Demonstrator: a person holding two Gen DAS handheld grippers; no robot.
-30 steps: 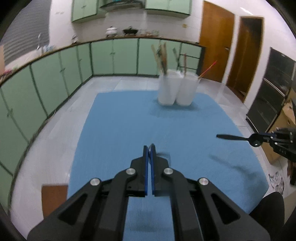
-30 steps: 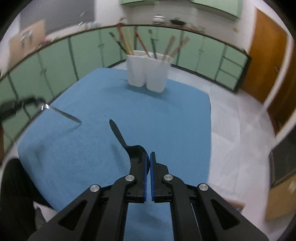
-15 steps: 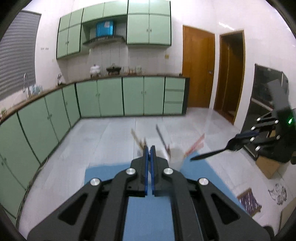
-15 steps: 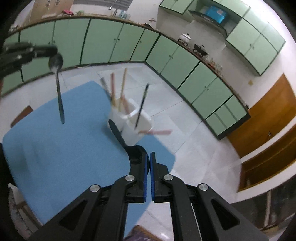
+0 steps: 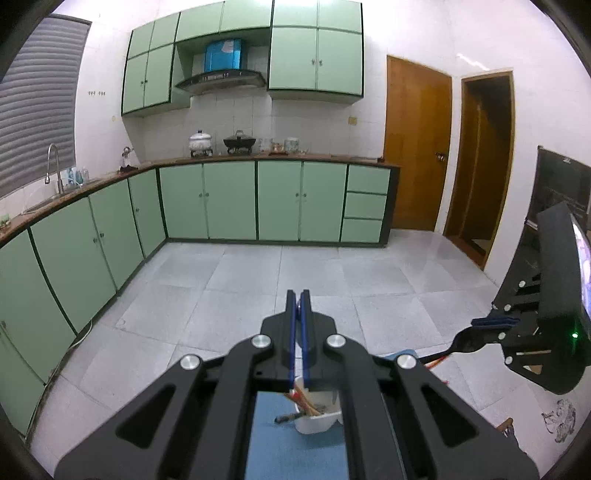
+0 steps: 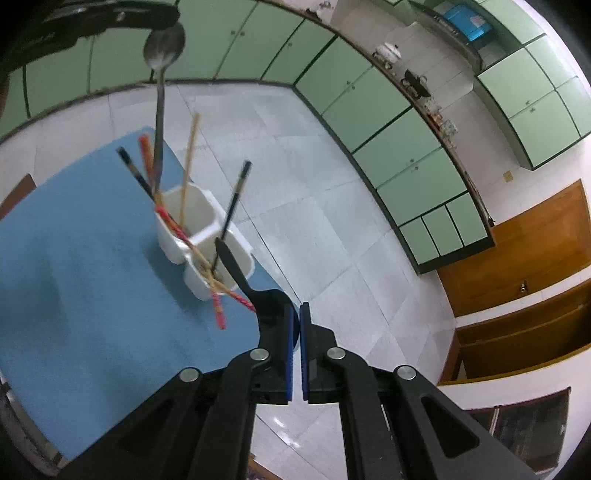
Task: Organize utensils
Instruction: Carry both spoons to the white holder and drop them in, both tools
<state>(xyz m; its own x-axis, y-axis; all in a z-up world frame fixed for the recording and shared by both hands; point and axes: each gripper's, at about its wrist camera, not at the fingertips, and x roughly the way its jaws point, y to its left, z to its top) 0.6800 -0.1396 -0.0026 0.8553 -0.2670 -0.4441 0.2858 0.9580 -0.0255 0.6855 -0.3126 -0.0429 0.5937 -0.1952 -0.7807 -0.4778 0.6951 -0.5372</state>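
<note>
A white two-compartment holder (image 6: 207, 229) with several chopsticks stands on the blue mat (image 6: 74, 266); it also shows under my left gripper as the holder (image 5: 317, 422). My left gripper (image 5: 299, 295) is shut; in the right wrist view the left gripper (image 6: 162, 18) pinches the bowl of a metal spoon (image 6: 164, 48), whose handle hangs down to the holder's far compartment. My right gripper (image 6: 295, 314) is shut on the bowl of a black spoon (image 6: 232, 262), its handle slanting over the near compartment. The right gripper (image 5: 495, 323) and black spoon (image 5: 465, 339) show at the right.
The mat's far edge lies just beyond the holder, with grey tiled floor (image 5: 295, 266) below. Green cabinets (image 5: 229, 199) line the walls, and wooden doors (image 5: 417, 147) stand at the right. A brown seat corner (image 6: 16, 192) shows beside the mat.
Both grippers have risen from low over the mat and come forward to the holder. The two spoons, held out level before, now point handle-down at it. Both stay shut.
</note>
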